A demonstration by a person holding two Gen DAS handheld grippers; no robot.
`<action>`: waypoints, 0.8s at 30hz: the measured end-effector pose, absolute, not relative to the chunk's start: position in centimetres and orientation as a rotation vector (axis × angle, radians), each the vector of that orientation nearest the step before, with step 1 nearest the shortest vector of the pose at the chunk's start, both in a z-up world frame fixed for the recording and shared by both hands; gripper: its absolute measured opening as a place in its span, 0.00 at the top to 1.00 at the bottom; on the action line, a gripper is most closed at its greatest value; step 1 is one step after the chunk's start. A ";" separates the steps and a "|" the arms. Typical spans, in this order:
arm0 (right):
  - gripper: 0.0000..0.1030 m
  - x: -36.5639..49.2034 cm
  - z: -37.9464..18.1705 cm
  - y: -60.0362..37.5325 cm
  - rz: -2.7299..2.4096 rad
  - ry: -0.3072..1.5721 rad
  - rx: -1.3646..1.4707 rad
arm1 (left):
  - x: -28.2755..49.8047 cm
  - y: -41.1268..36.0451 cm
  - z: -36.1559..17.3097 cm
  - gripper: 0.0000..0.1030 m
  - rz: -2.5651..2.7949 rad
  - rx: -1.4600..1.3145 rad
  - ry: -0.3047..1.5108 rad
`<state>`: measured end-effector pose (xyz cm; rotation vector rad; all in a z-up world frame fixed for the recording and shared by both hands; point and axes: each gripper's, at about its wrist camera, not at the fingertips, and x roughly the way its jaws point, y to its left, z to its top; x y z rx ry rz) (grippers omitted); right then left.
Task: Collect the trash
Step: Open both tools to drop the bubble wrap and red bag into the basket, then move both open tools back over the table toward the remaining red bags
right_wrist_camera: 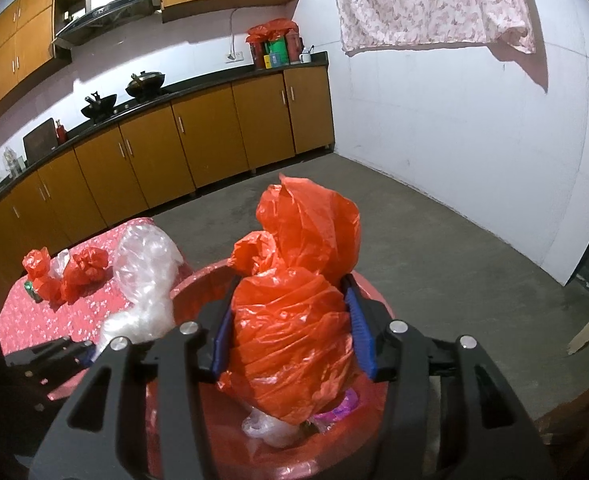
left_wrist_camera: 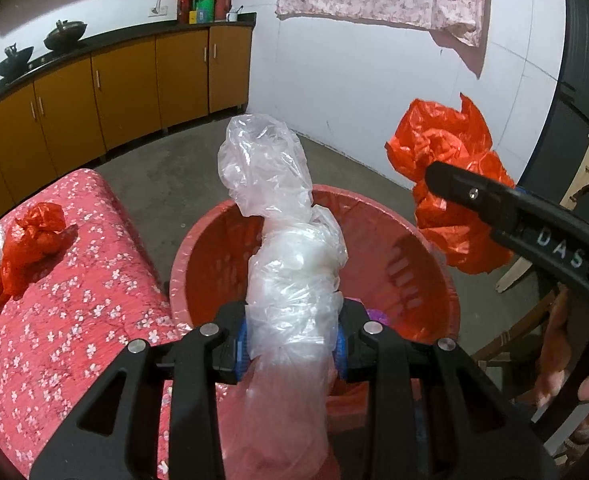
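My left gripper (left_wrist_camera: 292, 344) is shut on a crumpled clear plastic bag (left_wrist_camera: 282, 216) and holds it over the red trash basket (left_wrist_camera: 434, 264). My right gripper (right_wrist_camera: 292, 340) is shut on a crumpled red plastic bag (right_wrist_camera: 294, 292), also above the basket (right_wrist_camera: 206, 276); it shows in the left wrist view (left_wrist_camera: 450, 184) at the right. The clear bag shows in the right wrist view (right_wrist_camera: 146, 276) at the left. Some clear and purple trash (right_wrist_camera: 334, 408) lies inside the basket. More red bags (left_wrist_camera: 26, 244) lie on the table (left_wrist_camera: 74, 340).
The table has a red flowered cloth and stands left of the basket. Orange kitchen cabinets (right_wrist_camera: 206, 140) with woks on the counter run along the back wall. A flowered cloth (right_wrist_camera: 426, 4) hangs on the white wall. Bare concrete floor (right_wrist_camera: 434, 240) lies beyond the basket.
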<state>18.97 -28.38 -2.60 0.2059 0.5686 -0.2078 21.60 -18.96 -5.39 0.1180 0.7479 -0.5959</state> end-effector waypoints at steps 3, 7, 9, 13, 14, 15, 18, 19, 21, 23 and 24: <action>0.49 19.2 -2.6 -28.7 -0.196 0.562 0.225 | 21.8 -19.2 -5.8 0.63 -0.592 0.114 0.759; 0.44 19.1 -2.7 -29.1 -0.197 0.553 0.240 | 21.8 -19.1 -6.1 0.52 -0.585 0.115 0.762; 0.44 18.8 -2.6 -29.1 -0.202 0.544 0.246 | 21.9 -18.9 -6.2 0.49 -0.584 0.109 0.764; 0.43 18.3 -2.7 -29.4 -0.218 0.535 0.257 | 21.9 -18.5 -6.3 0.48 -0.570 0.101 0.770; 0.42 18.2 -2.7 -29.5 -0.223 0.536 0.258 | 21.9 -18.3 -6.3 0.48 -0.564 0.097 0.770; 0.42 18.1 -2.8 -29.5 -0.226 0.537 0.258 | 21.9 -18.0 -6.2 0.48 -0.556 0.092 0.770; 0.42 17.9 -2.9 -29.6 -0.235 0.543 0.257 | 21.9 -17.0 -6.1 0.48 -0.530 0.077 0.768; 0.41 17.8 -3.0 -29.5 -0.236 0.545 0.258 | 21.8 -16.6 -6.1 0.47 -0.521 0.073 0.768; 0.39 17.9 -3.1 -29.1 -0.234 0.547 0.255 | 21.7 -15.6 -6.1 0.41 -0.492 0.064 0.765; 0.38 17.8 -3.2 -28.7 -0.229 0.549 0.244 | 21.7 -14.6 -6.1 0.41 -0.467 0.054 0.762; 0.36 17.9 -3.2 -28.2 -0.224 0.551 0.230 | 21.7 -14.0 -6.1 0.41 -0.453 0.048 0.763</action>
